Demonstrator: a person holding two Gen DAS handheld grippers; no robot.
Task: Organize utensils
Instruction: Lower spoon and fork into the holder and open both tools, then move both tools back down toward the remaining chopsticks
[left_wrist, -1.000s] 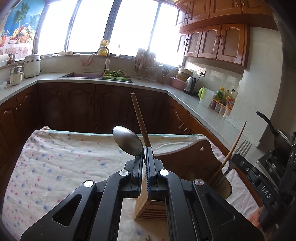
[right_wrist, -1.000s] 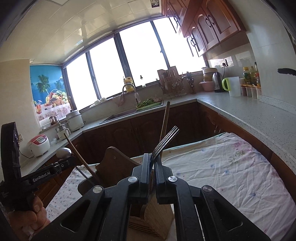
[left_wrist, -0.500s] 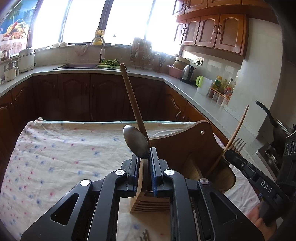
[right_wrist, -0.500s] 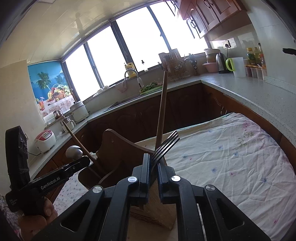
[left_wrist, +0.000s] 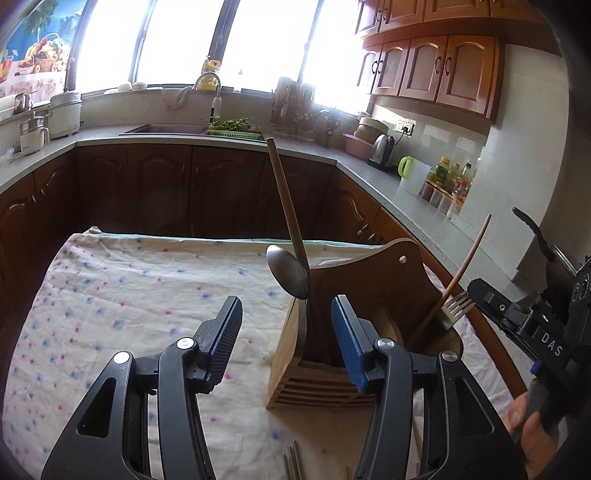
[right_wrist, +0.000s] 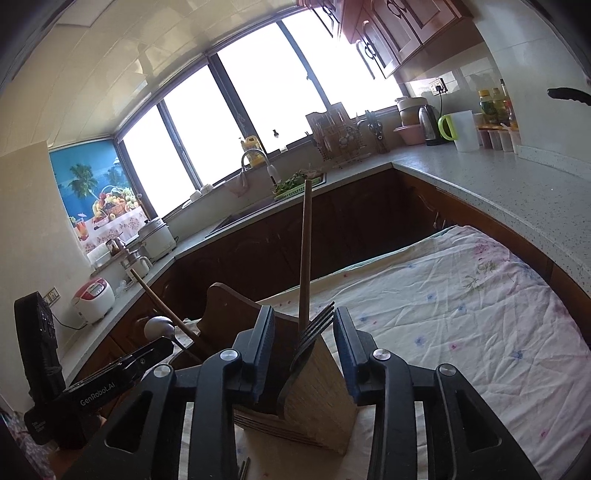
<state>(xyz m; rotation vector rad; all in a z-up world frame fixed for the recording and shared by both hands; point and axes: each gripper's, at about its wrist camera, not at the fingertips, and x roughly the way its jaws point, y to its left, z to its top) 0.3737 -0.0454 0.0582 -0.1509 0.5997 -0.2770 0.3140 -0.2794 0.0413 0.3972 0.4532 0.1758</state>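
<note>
A wooden utensil holder (left_wrist: 295, 354) stands on the flowered cloth (left_wrist: 129, 295). A metal spoon (left_wrist: 288, 271) and a long wooden stick (left_wrist: 286, 214) stand in it. My left gripper (left_wrist: 286, 332) is open, its jaws on either side of the holder's front slot. In the right wrist view the holder (right_wrist: 317, 398) has a dark fork (right_wrist: 314, 328) standing in it, between the jaws of my open right gripper (right_wrist: 304, 350). The fork (left_wrist: 456, 304) and a second wooden stick (left_wrist: 461, 273) show at the holder's right side in the left wrist view.
Loose utensils (left_wrist: 291, 461) lie on the cloth near the front edge. A kitchen counter (left_wrist: 406, 199) with kettle, jug and bottles runs along the right. A sink (left_wrist: 166, 129) is at the back. A pan handle (left_wrist: 532, 229) sticks out on the right.
Both grippers have opened. The left one let go of the spoon, the right one let go of the fork; both utensils now stand in the holder.
</note>
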